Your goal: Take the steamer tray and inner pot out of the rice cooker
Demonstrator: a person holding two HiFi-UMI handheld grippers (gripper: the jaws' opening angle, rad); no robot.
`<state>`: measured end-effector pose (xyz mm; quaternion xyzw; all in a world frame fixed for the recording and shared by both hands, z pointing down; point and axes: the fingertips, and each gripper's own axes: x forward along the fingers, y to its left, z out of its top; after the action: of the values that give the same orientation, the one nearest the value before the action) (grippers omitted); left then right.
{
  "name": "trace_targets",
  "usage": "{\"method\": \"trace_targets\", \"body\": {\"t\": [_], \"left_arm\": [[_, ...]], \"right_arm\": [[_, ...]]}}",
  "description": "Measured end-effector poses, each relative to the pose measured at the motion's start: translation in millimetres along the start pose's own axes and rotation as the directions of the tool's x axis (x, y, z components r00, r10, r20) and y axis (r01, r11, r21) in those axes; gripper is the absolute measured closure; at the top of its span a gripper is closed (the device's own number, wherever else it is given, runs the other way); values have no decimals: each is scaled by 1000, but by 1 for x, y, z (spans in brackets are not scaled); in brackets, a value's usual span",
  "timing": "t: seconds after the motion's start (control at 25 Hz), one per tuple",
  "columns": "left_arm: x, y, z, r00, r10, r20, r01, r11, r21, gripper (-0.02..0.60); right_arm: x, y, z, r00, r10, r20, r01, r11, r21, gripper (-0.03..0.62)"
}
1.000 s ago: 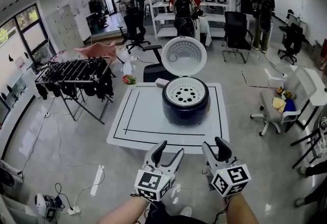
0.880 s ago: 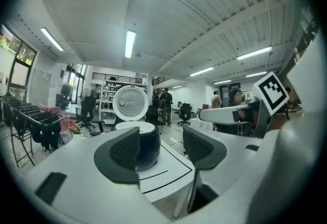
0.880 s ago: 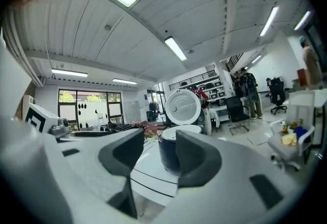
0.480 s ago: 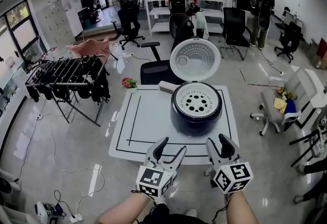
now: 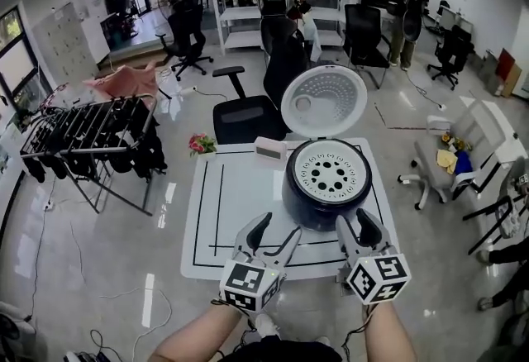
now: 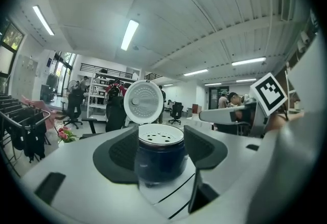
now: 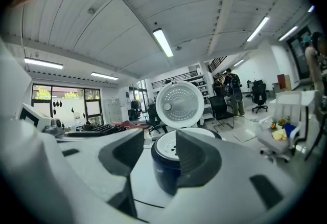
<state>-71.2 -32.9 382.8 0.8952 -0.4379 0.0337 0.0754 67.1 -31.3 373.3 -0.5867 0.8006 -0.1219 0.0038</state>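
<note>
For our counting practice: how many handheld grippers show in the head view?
2. The left gripper, jaws just opened wider and empty, hovers over the table's near edge; the right gripper, open too, is beside it, in front of the rice cooker. None seems hidden.

The rice cooker [image 5: 316, 207] has a glossy dark blue plastic shell, and its perforated steamer tray [image 5: 332, 171] looks matt white. The counter [image 5: 240, 197] is smooth white; the floor [image 5: 91, 253] is polished and reflective. The left claw [image 5: 278, 230] and right claw [image 5: 356, 223] are matt pale plastic with dark textured pads [image 6: 123, 154].
</note>
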Motion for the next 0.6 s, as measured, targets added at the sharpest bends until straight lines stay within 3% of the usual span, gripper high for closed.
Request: {"method": "trace_targets", "body": {"t": [0.2, 0.6], "left_arm": [[9, 21, 4, 999, -39, -9, 39, 999, -5, 313], [28, 44, 12, 999, -46, -14, 45, 997, -58, 314]], "right_arm": [[16, 2, 4, 998, -59, 8, 59, 998, 13, 414], [37, -14, 9, 991, -133, -8, 133, 991, -1, 414]]}}
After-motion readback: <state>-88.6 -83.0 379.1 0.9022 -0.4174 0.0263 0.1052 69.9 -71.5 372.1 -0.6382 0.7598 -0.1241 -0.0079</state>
